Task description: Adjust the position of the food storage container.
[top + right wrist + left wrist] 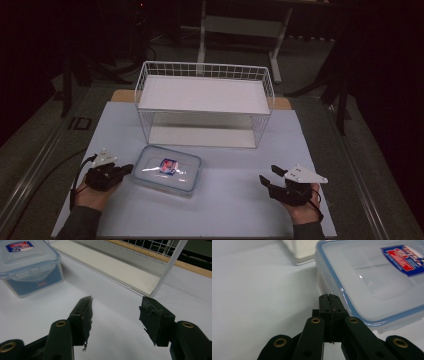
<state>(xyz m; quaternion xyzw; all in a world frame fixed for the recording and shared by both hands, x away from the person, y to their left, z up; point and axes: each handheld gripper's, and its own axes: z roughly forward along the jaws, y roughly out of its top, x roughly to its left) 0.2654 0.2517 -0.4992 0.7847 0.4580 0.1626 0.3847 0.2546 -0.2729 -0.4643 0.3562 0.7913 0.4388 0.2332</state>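
Observation:
A clear plastic food box [167, 171] with a blue-rimmed lid and a red and blue label lies on the pale table in front of a white wire shelf rack [204, 104]. My left gripper [129, 169] is shut with nothing in it, its tips just off the box's left end. In the left gripper view the pressed-together jaws [329, 299] sit close beside the box [372, 282]. My right gripper [267, 176] stands open over bare table at the right, well apart from the box. In the right gripper view the gripper [116, 311] has the box [27, 265] far to its left.
The rack [140, 270] has a white upper shelf and a white base board and stands at the table's middle back. A wooden edge [282, 103] lies behind it. Dark floor and a white desk frame [240, 25] lie beyond the table.

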